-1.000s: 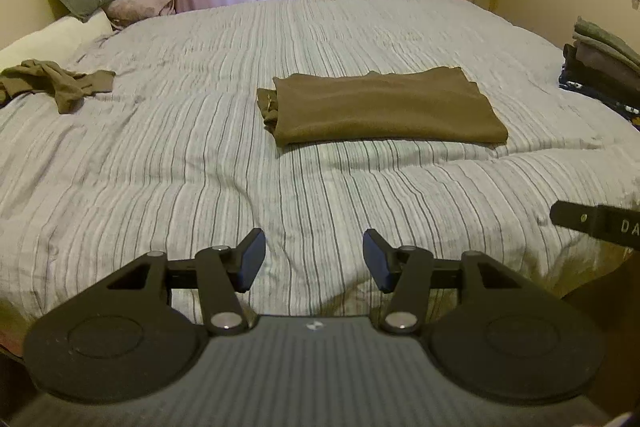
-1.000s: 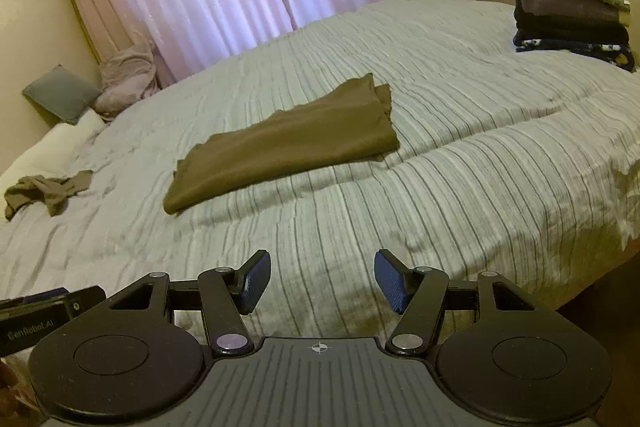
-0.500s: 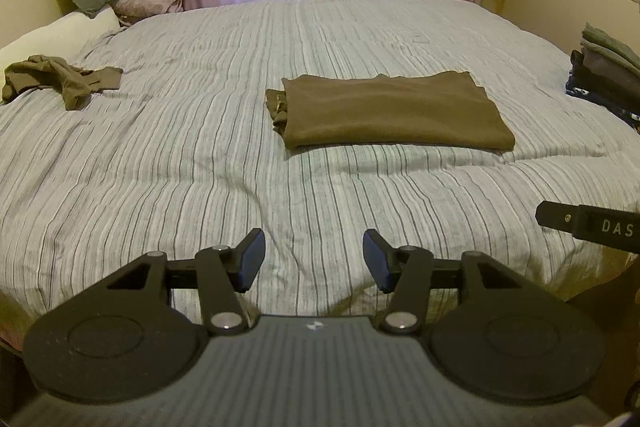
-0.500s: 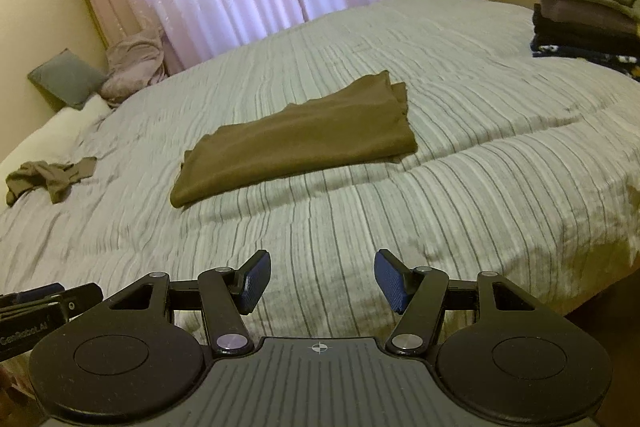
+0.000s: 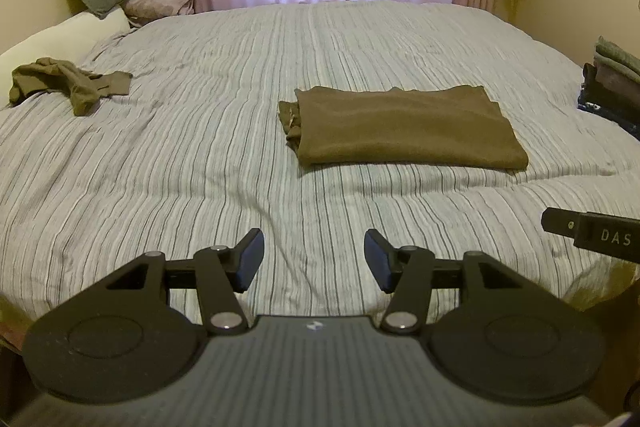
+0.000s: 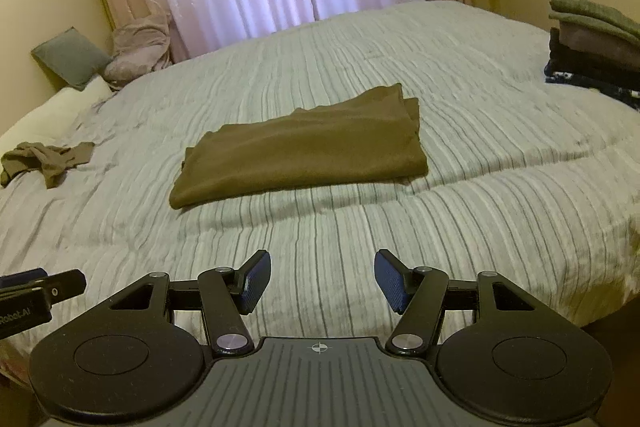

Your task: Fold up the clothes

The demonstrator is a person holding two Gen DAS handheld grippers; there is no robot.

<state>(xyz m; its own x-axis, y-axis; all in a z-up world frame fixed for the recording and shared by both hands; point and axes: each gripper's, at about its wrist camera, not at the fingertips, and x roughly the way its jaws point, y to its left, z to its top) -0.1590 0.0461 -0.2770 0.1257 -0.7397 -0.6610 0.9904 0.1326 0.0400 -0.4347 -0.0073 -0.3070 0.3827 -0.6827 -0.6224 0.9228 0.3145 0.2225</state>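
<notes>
1. We see our left hand-held gripper (image 5: 314, 259) with its jaws wide apart, and nothing is between them.
2. We see our right hand-held gripper (image 6: 322, 281) wide apart too, and it holds nothing.
3. Both hang over the near edge of the striped bed (image 5: 200, 155) and touch no cloth.
4. The folded brown cloth (image 5: 404, 129) lies flat in the middle of the bed, well apart from both.
5. A crumpled brown cloth (image 5: 70, 85) lies far left by the pillows.
6. A stack of folded clothes (image 6: 592, 43) sits at the right side.

Olive garment (image 5: 404, 127) – soft matt knit cloth; bed cover (image 5: 200, 155) – striped crinkled fabric; left gripper (image 5: 313, 259) – matt black plastic.
</notes>
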